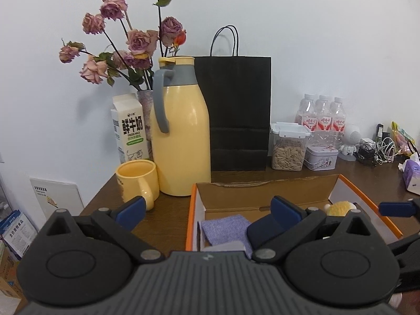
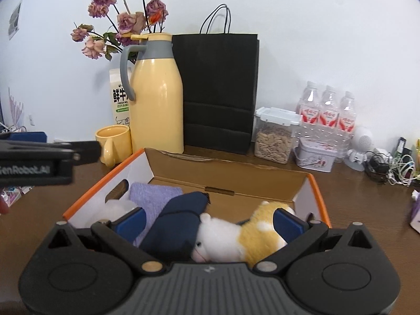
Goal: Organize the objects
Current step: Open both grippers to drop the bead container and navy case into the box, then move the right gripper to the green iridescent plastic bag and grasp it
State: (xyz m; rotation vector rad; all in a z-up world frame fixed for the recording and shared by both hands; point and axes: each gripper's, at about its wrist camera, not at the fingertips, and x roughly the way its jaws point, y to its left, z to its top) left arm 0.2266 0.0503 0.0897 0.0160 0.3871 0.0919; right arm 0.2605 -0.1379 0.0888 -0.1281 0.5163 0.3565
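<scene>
Three soft things sit in the box so far: a stuffed toy, a dark blue pouch and a purple cloth. The box is the open cardboard one with orange edges, in the middle of the brown table.

The toy lies on its side at the near end of the box, white head toward the pouch, yellow back toward the right wall. Its long axis runs roughly across the right claw, which hangs right over it with the fingers spread wide — one blue pad by the cloth, the other by the toy's back. Nothing is pinched as far as I can see. So the right hand is clearly the nearer one to the toy.

The left claw is also apart and holding nothing. It sits off the box's left side, with one pad out over the table near the yellow mug and the other over the pouch.

Hard to make out: the toy's underside and legs are hidden behind the claw body, and in the left view only a bit of yellow fur shows. There's something whitish in the box's near-left corner — can't tell what it is.

Further out, along the wall: a yellow jug, a black paper bag, a seed jar, a small tin and some water bottles.
</scene>
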